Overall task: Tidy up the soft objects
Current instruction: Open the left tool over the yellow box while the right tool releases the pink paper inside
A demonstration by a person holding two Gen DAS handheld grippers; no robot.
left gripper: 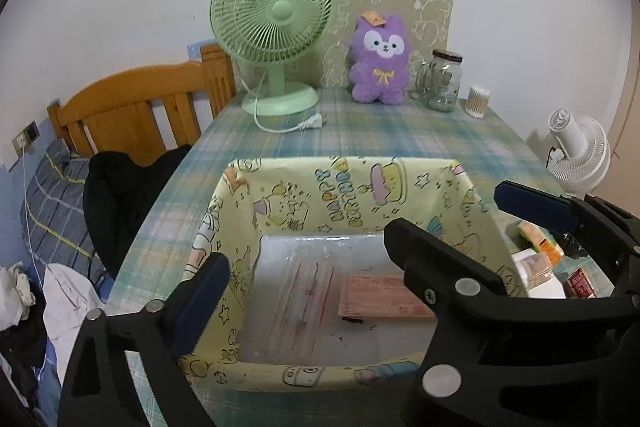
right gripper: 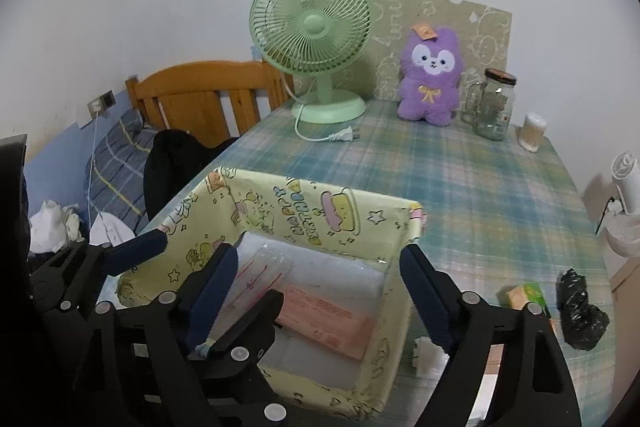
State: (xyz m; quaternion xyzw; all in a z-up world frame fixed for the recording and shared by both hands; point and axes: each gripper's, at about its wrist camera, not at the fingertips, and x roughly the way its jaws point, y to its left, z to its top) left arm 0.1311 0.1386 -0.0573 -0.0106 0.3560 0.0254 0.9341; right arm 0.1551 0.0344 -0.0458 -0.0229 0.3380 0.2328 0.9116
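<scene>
Looking down both grippers, we see a yellow cartoon-print box (left gripper: 360,195) on the plaid table (left gripper: 400,131). Inside it lie two flat soft packs: a clear pack (left gripper: 296,291) with red markings and a pink pack (left gripper: 380,293). In the left view the clear pack's long axis runs from the near wall toward the far wall, leaning slightly right; the pink pack lies crosswise, long axis left to right, its right end hidden behind a black finger. In the right view the clear pack (right gripper: 260,267) slants up against the box's left side and the pink pack (right gripper: 328,319) runs toward the lower right; its print is too blurred for us to read.

We find the left gripper (left gripper: 304,267) wide open over the box, nothing between its fingers. The right gripper (right gripper: 320,291) is likewise spread wide and empty, one finger inside the box (right gripper: 332,211), the other outside its right wall.

Beyond stand a green fan (left gripper: 276,23), a purple plush (left gripper: 380,59) and a jar (left gripper: 440,79). Small items at the table's right edge are partly cut off and hard to identify.
</scene>
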